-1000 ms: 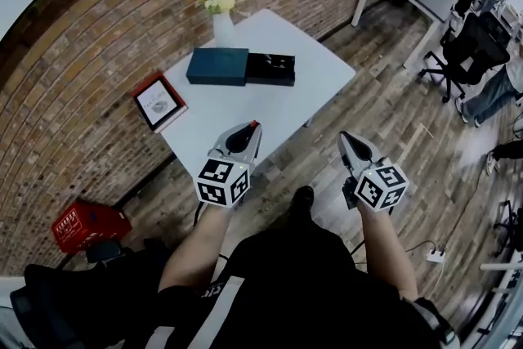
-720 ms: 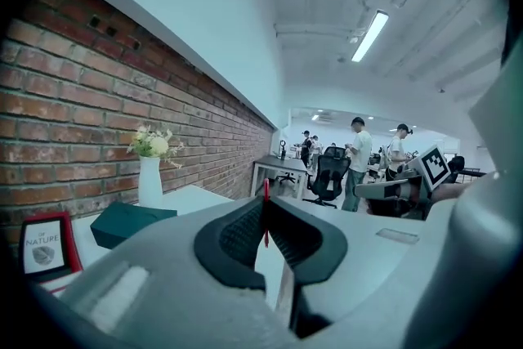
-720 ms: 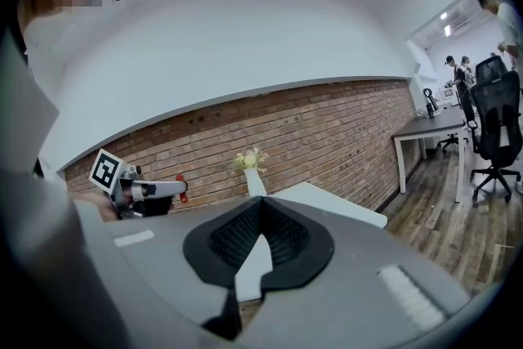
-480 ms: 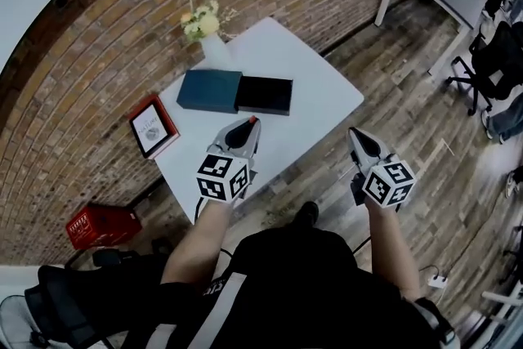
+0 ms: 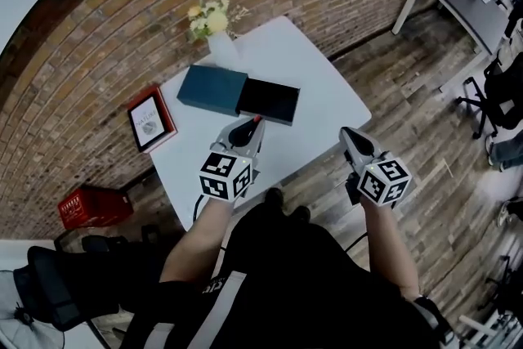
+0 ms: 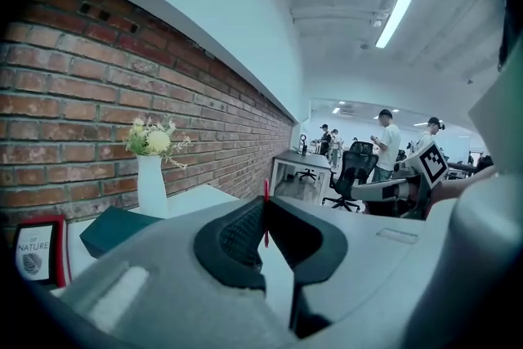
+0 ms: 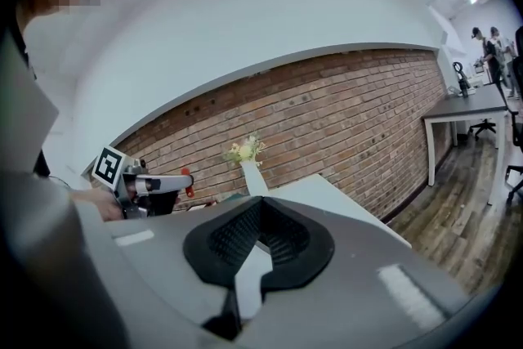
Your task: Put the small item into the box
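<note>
The left gripper is clenched on a thin red item, held just short of the black box on the table. The right gripper, clenched on nothing, is right of the box.

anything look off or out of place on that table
Nothing is spilled or damaged. The teal rectangular box piece lies flat against the black rectangular tray on the white table, and the white vase of flowers stands upright. The red-framed card sits at the table's left edge.
</note>
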Available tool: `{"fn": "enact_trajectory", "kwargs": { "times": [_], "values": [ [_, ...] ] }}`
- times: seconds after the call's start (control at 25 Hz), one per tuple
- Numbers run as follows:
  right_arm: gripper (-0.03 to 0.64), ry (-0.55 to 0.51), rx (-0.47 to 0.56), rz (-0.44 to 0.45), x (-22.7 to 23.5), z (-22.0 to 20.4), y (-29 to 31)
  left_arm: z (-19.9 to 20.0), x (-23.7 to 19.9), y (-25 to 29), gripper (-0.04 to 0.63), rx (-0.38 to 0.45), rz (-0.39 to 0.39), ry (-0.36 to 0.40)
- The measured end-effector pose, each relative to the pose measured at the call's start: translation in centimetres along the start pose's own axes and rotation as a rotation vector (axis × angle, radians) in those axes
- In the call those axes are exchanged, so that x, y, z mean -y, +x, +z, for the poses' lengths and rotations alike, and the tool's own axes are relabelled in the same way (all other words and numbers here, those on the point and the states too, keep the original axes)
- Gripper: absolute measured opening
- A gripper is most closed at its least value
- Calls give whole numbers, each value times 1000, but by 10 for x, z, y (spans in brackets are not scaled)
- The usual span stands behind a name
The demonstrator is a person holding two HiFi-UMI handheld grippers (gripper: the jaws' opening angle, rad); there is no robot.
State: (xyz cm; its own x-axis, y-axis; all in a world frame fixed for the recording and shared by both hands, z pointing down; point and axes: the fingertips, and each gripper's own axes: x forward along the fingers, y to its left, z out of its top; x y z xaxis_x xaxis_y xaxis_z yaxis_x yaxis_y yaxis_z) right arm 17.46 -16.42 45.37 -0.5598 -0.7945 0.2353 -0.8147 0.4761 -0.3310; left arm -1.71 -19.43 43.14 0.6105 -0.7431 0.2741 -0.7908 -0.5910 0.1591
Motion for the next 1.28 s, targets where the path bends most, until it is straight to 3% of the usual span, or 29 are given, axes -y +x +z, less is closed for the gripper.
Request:
{"fn": "enact_trajectory", "kwargs": {
  "times": [0.36, 0.64, 0.92, 1.28],
  "values": [
    [1, -32, -37, -39, 15, 24, 50, 16, -58, 35, 18, 24, -16, -47],
    [2, -57, -67, -15, -2, 39, 97, 20, -93, 57, 18, 29, -36, -84],
    [2, -40, -102, 21, 17, 39, 129, 9, -100, 83, 18, -9, -26, -107],
    [2, 22, -140, 105, 57, 33, 164, -12, -101, 129, 18, -117, 21, -114]
  ]
}}
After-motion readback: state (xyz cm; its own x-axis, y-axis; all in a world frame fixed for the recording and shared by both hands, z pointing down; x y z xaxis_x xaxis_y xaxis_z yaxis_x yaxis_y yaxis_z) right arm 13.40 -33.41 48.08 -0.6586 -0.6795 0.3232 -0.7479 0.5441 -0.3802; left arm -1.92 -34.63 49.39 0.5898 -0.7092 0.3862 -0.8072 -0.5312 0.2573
